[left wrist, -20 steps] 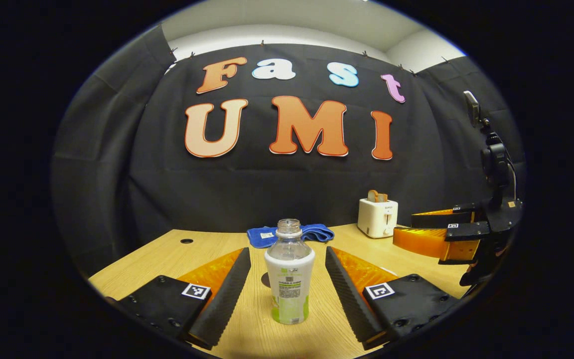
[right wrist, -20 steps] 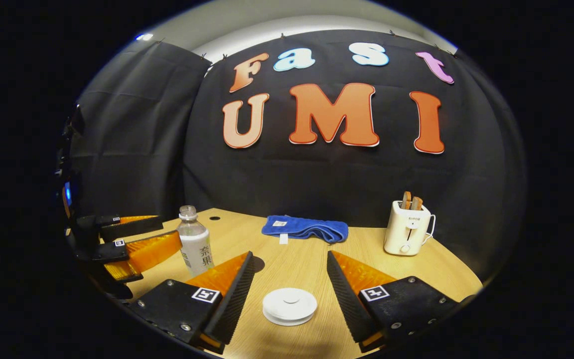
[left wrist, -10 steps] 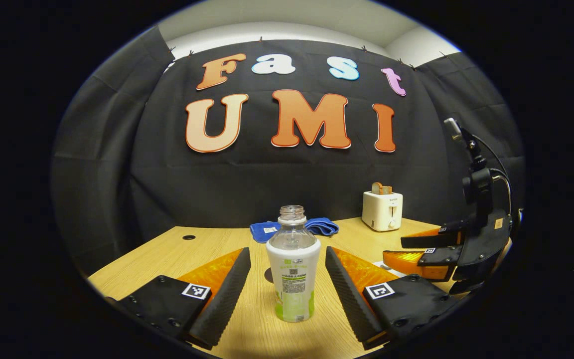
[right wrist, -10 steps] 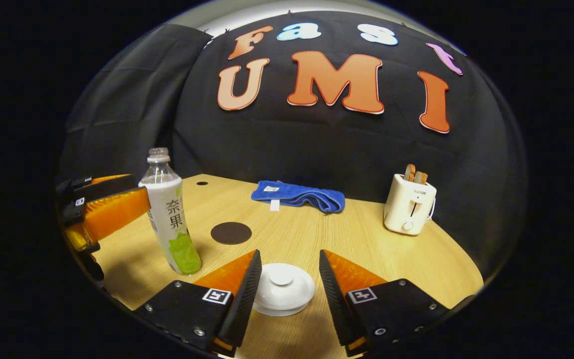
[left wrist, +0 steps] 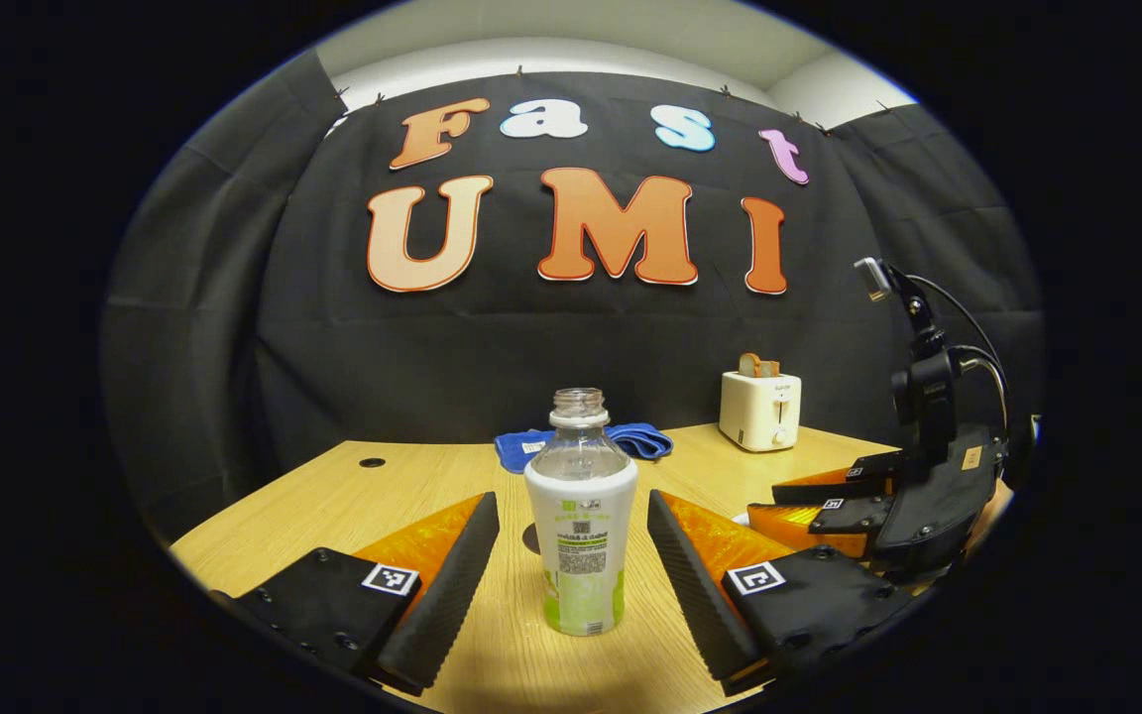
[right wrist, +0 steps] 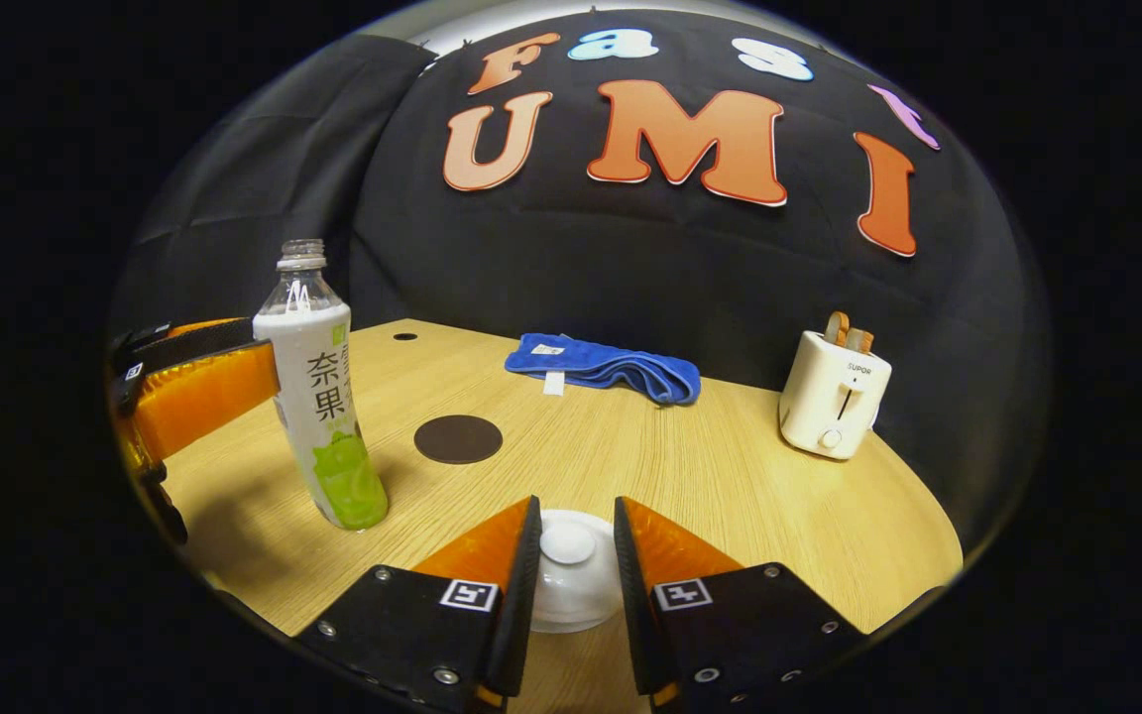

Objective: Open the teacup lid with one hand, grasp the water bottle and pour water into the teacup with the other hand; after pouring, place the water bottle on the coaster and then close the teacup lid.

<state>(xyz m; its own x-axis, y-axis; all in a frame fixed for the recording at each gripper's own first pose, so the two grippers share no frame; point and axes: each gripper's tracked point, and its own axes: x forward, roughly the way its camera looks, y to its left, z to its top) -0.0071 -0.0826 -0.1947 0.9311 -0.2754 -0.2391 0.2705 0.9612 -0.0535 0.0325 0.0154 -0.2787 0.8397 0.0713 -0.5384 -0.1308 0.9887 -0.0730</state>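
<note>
An uncapped water bottle [left wrist: 581, 526] with a white and green label stands upright on the table. My left gripper [left wrist: 571, 498] is open, one finger on each side of the bottle with a gap at both. In the right gripper view the bottle [right wrist: 318, 397] stands at the left beside the left gripper [right wrist: 254, 352]. The white teacup lid [right wrist: 568, 555] lies low between the fingers of my right gripper [right wrist: 576, 504]. Those fingers are drawn in close beside the lid's knob, with a small gap showing on its right. The cup under the lid is hidden. A dark round coaster [right wrist: 458, 438] lies behind the lid.
A blue folded cloth [right wrist: 611, 365] lies at the back of the wooden table [right wrist: 730, 496]. A white toaster [right wrist: 834, 394] with bread stands at the back right. My right gripper [left wrist: 764, 504] reaches in low at the right of the left gripper view.
My right gripper has come down over the teacup lid and its fingers have narrowed around the knob. My left gripper has kept its place at the bottle, still wide.
</note>
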